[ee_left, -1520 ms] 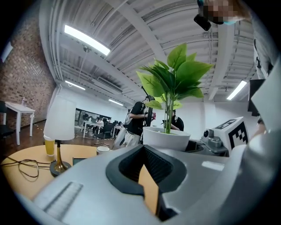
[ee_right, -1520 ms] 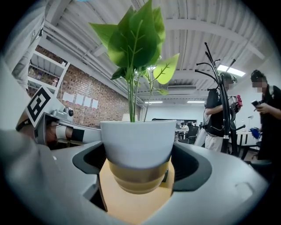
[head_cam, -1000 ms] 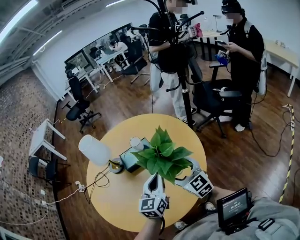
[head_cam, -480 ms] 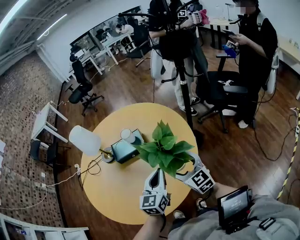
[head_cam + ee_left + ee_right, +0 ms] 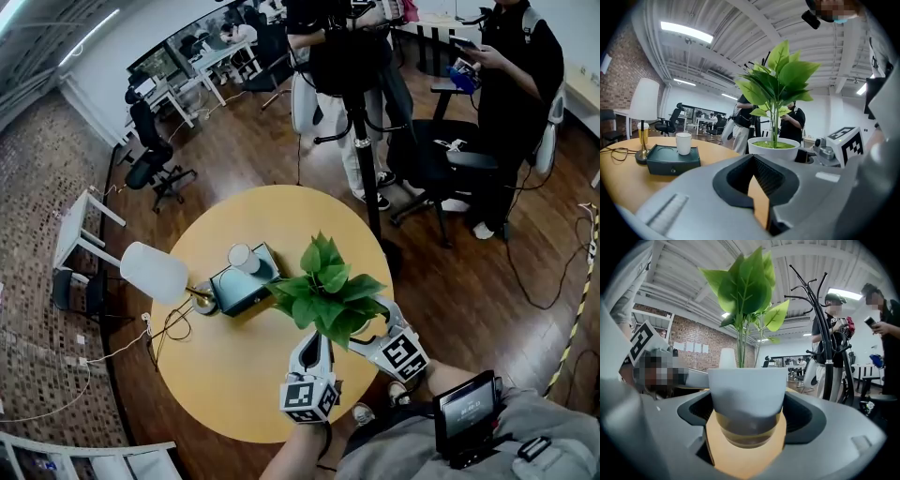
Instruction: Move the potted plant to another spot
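Between the jaws of the right gripper (image 5: 746, 427) sits the white pot of the potted plant (image 5: 747, 390). Both jaws press against its sides, the leaves rise straight above it, and yellow tabletop shows beneath the base; whether the pot rests on the top or hangs just clear of it cannot be told. Just beside it, the left gripper (image 5: 758, 187) has its jaws parted only a little, with nothing between them but a narrow wedge of tabletop, and it touches neither the pot nor anything else. From the head view the two grippers lie side by side at the near edge of the round yellow table (image 5: 234, 375), the left gripper (image 5: 314, 345) to the left of the right gripper (image 5: 367, 336), with the plant's leaves (image 5: 328, 291) spreading over their tips. Farther across the table stands a dark green box (image 5: 246, 292) with a white cup (image 5: 242, 257) on top. Near it is a table lamp (image 5: 155, 272) with a white shade, its black cable (image 5: 173, 328) looping over the table's edge. Beyond the table on the wooden floor (image 5: 487, 281) are a black coat stand (image 5: 361, 141), a black office chair (image 5: 436, 159) and a person in black (image 5: 520, 84). White desks (image 5: 187, 80) line the far wall, and brick (image 5: 37, 141) runs down the left side.
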`<state>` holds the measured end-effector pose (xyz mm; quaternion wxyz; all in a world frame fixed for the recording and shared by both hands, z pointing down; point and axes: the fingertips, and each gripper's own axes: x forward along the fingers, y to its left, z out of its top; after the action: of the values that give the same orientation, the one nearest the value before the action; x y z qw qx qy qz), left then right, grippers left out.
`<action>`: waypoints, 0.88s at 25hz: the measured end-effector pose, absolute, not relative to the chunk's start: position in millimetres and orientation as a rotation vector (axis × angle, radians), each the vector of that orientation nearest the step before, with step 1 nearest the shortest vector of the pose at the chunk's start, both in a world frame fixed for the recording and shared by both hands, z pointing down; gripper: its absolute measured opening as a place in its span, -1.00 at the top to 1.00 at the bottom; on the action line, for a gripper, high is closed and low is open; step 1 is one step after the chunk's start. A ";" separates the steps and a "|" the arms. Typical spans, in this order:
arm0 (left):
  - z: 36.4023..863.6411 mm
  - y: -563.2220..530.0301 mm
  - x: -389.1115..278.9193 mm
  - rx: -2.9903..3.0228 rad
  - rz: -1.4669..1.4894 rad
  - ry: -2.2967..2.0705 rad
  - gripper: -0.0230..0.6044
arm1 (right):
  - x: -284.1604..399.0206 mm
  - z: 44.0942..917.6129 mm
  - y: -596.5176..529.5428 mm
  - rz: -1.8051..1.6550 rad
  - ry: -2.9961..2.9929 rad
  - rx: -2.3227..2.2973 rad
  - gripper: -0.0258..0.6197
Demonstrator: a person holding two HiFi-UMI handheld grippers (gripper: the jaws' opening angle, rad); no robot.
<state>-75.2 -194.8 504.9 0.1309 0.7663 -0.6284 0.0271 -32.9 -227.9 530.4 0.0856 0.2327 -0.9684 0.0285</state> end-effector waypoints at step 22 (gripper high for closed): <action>627.4 -259.5 -70.9 2.113 0.208 -1.714 0.93 | -29.0 655.9 -285.5 0.192 -2.813 0.646 -0.53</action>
<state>-70.9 -259.5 627.4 0.2049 0.7579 -0.6149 0.0745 -29.0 -285.5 655.9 0.1244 0.2215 -0.9649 0.0658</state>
